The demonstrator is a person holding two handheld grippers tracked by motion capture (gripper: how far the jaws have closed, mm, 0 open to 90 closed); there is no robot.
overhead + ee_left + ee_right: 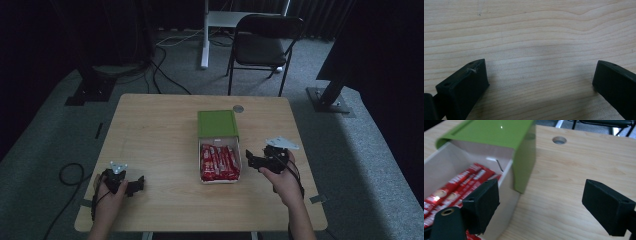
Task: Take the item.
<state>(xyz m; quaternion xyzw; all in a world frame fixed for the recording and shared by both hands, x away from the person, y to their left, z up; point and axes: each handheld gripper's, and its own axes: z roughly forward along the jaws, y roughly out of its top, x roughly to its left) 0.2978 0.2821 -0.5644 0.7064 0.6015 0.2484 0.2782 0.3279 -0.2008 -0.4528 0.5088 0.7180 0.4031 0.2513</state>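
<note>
Both tongs gape wide: right gripper (540,205) hovers just beside the white tray (509,192) of red bars (461,182) sliding from its green sleeve (491,132) mid-table, left gripper (540,82) over bare tabletop (536,30).

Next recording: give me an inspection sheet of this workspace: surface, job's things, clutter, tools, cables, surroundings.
Surface: light wooden table, bare grain, a round grommet hole near the far edge.
Job's things: white cardboard drawer box pulled out of its green sleeve, holding red-wrapped snack bars.
Clutter: nothing seen.
Tools: left tool open, low over bare wood near the table's front left; right tool open, just right of the box, its left jaw at the box wall.
Cables: black cables on the floor, left.
Surroundings: grey carpet, black folding chair beyond the table, dark curtains.
</note>
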